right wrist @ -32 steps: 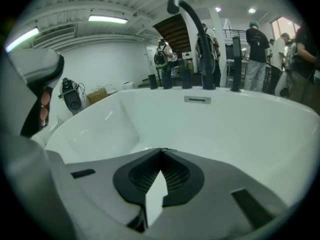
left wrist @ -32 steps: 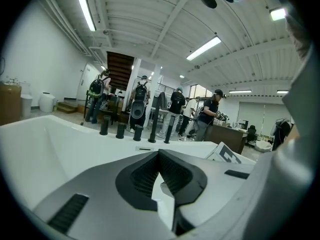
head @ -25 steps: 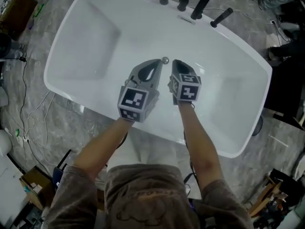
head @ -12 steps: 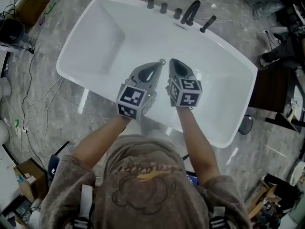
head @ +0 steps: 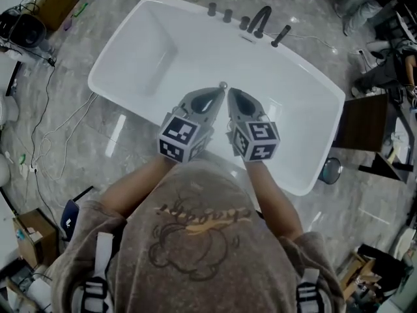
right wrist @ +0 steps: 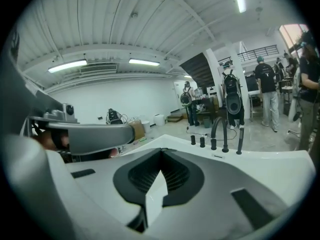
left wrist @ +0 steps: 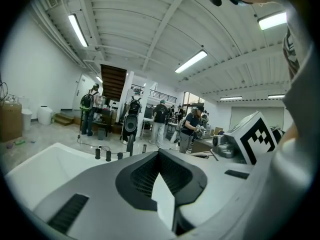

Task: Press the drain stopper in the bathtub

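Observation:
The white bathtub (head: 124, 47) lies below me in the head view. Its small round metal drain stopper (head: 223, 84) shows on the tub floor, just beyond both gripper tips. My left gripper (head: 217, 92) and right gripper (head: 231, 93) are held side by side above the tub, tips nearly touching each other. Both are shut, with nothing in them. In the left gripper view the left gripper (left wrist: 160, 152) points level across the tub rim, and the right gripper (right wrist: 161, 151) does the same in its own view. Neither gripper view shows the stopper.
A black faucet (head: 260, 18), three black knobs (head: 227, 15) and a hand shower (head: 280, 36) line the tub's far rim. Cables (head: 45, 135) trail on the floor at left. A dark cabinet (head: 358, 130) stands at right. People stand far behind.
The head view has pulled back and up, so the tub looks smaller. Both grippers stay shut and together, tips still near the stopper.

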`<act>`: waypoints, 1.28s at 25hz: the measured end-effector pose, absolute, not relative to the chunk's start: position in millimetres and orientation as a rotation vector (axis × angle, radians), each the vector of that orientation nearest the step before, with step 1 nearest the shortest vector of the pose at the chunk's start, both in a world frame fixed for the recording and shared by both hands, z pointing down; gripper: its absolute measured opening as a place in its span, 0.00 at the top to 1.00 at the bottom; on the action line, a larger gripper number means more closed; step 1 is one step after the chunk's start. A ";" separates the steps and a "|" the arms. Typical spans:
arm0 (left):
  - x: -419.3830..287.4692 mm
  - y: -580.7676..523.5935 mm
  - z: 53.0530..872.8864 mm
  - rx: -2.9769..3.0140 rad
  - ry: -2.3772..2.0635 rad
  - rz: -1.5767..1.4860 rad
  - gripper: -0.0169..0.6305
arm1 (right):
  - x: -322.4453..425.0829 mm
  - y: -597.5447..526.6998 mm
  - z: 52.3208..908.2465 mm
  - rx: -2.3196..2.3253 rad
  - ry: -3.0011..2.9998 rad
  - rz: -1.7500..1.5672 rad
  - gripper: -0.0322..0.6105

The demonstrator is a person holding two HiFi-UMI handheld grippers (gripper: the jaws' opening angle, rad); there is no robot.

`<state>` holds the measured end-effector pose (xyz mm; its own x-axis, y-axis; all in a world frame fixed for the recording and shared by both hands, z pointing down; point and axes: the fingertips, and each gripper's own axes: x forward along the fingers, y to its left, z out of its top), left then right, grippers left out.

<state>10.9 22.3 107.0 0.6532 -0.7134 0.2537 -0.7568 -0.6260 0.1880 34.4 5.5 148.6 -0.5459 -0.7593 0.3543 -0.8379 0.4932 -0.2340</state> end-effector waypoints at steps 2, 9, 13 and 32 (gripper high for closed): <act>8.2 35.4 99.7 2.606 -1.160 0.229 0.97 | 31.2 22.2 136.8 1.344 -2.575 0.565 0.95; 4.3 75.8 76.4 2.705 -1.092 0.247 0.97 | 26.6 67.9 82.6 1.202 -2.777 0.456 0.95; 6.9 95.1 63.4 2.736 -1.070 0.221 0.97 | 30.9 96.5 64.6 1.148 -2.824 0.400 0.95; 5.0 91.1 57.6 2.803 -1.128 0.067 0.97 | 33.8 107.8 49.3 1.156 -2.965 0.192 0.95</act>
<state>5.0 91.1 57.6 0.7213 -0.6873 0.0851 -0.6926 -0.7152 0.0940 33.8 107.8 49.3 -0.7361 -0.6769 0.0005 -0.6713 0.7299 -0.1288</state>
